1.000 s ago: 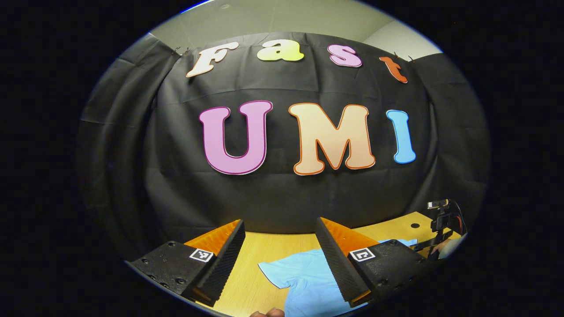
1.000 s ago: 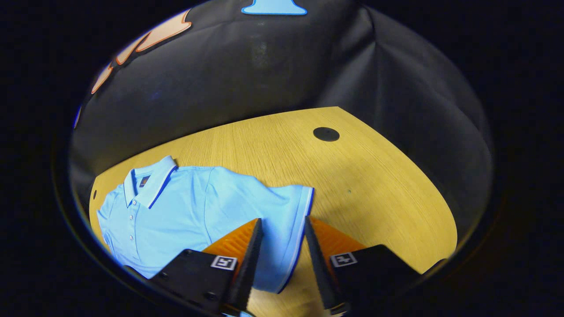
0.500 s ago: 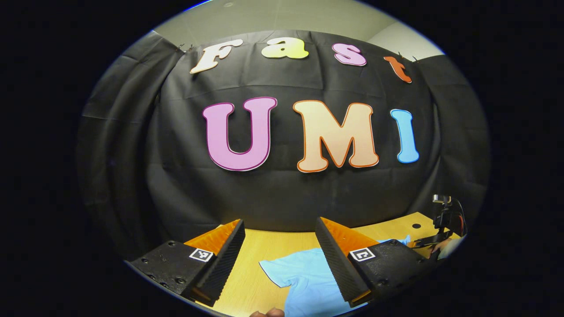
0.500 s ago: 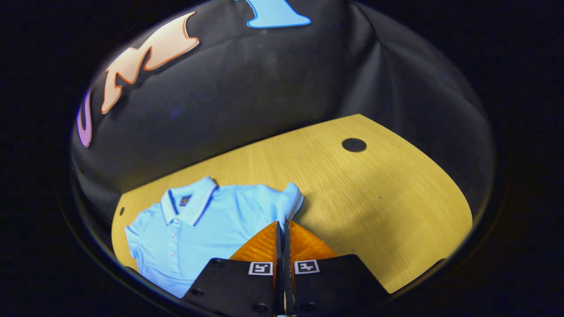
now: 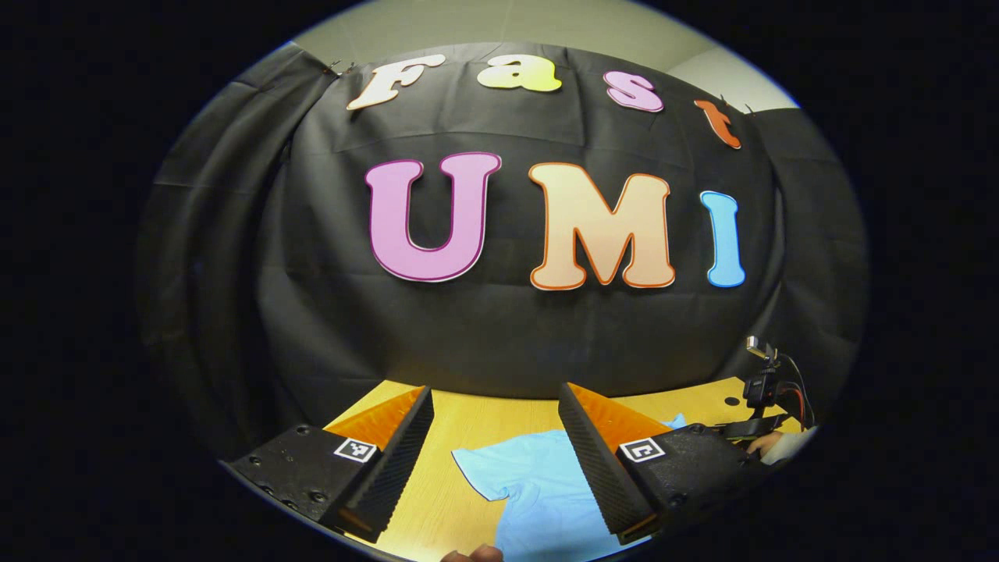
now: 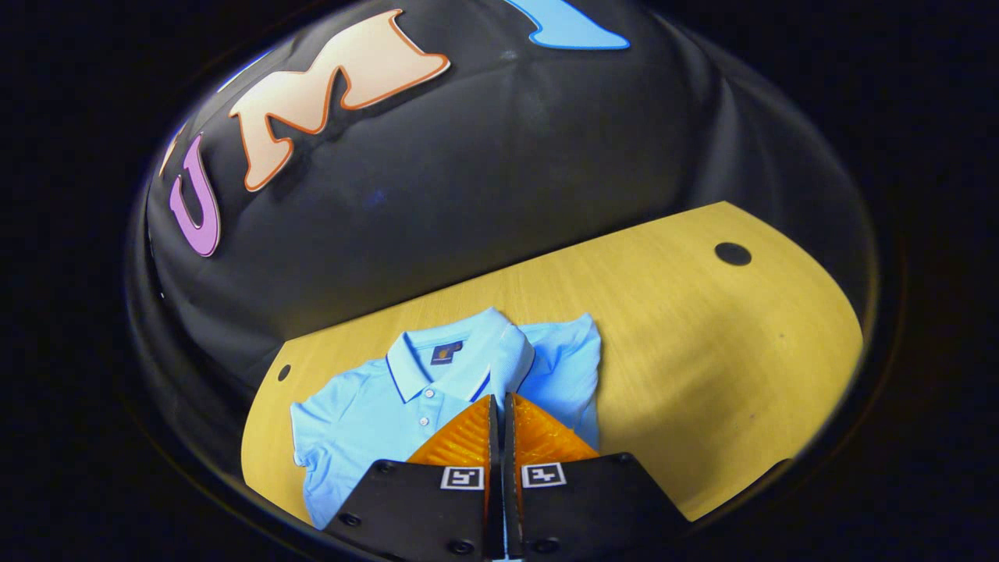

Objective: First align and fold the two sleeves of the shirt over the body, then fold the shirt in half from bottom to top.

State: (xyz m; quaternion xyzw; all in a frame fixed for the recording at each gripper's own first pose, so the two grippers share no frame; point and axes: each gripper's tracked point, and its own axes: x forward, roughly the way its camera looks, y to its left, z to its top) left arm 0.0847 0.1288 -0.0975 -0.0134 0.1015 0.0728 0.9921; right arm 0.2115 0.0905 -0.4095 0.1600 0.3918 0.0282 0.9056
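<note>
Black gripper (image 6: 499, 402) bodies, screws, square black-white markers; ridged fingers.

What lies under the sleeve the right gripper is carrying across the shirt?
The sleeve, pinched by the right gripper, hangs over the shirt near its collar. Fabric directly beneath is covered.

We find no readable text apart from the wall lettering. Each finger base of the left gripper (image 5: 493, 460) and of the right gripper (image 6: 499, 468) carries 1 square black-and-white coded marker, without letters. The shirt (image 6: 390, 406) bears a small dark neck label (image 6: 446, 353), too small to read.
</note>
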